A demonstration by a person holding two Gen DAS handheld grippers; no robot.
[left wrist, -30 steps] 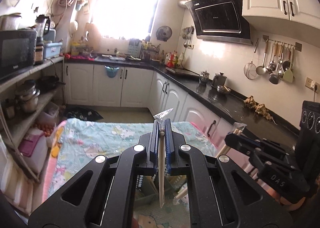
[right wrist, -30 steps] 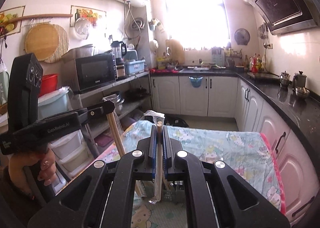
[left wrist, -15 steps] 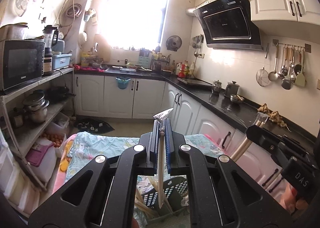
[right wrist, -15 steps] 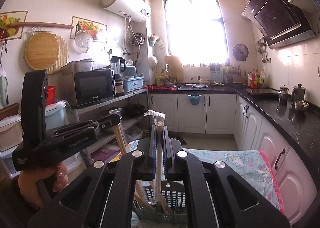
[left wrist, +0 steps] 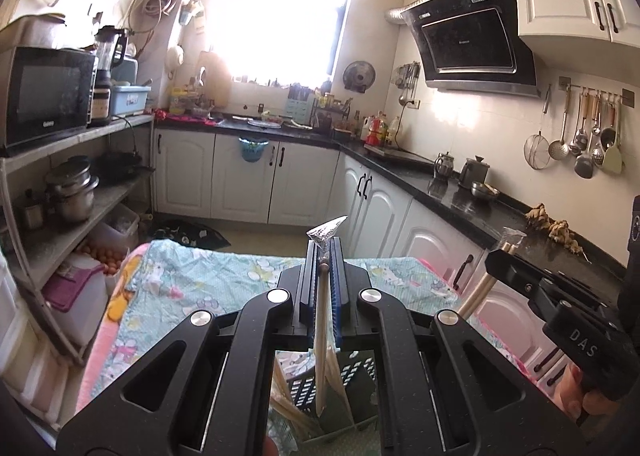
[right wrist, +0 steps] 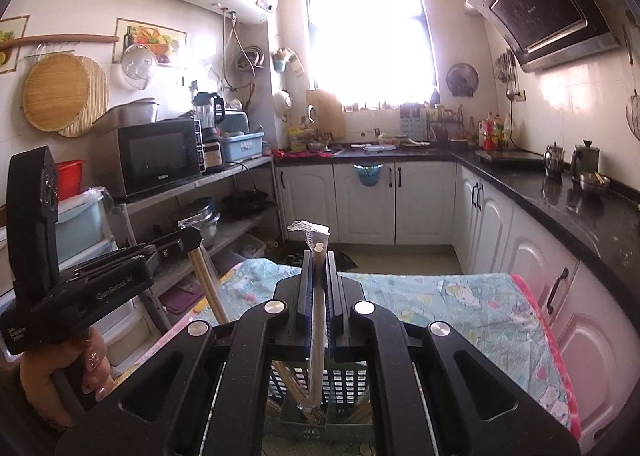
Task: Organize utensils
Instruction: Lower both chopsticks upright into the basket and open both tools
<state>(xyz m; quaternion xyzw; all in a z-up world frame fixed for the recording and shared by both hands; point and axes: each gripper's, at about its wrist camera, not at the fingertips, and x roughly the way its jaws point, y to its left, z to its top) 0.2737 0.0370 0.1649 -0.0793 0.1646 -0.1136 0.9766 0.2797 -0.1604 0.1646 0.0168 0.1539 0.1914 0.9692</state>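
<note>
My left gripper [left wrist: 325,252] is shut on a pair of wrapped wooden chopsticks [left wrist: 321,340], held upright with the lower tip above a dark slotted utensil basket [left wrist: 352,388]. My right gripper [right wrist: 319,260] is shut on another wrapped pair of chopsticks [right wrist: 318,336], upright over the same basket [right wrist: 344,388]. More chopsticks [left wrist: 286,404] lean inside the basket. The right gripper shows in the left wrist view [left wrist: 500,256], the left gripper in the right wrist view [right wrist: 192,238], each with its chopsticks.
The basket stands on a table with a light blue cartoon cloth [right wrist: 460,296]. White cabinets under a black counter [left wrist: 460,191] run along the right. A shelf with a microwave [right wrist: 160,155] and pots stands on the left.
Both grippers first rose over the basket and now sit slightly lower, still shut on their chopsticks, with the tips closer to the basket.
</note>
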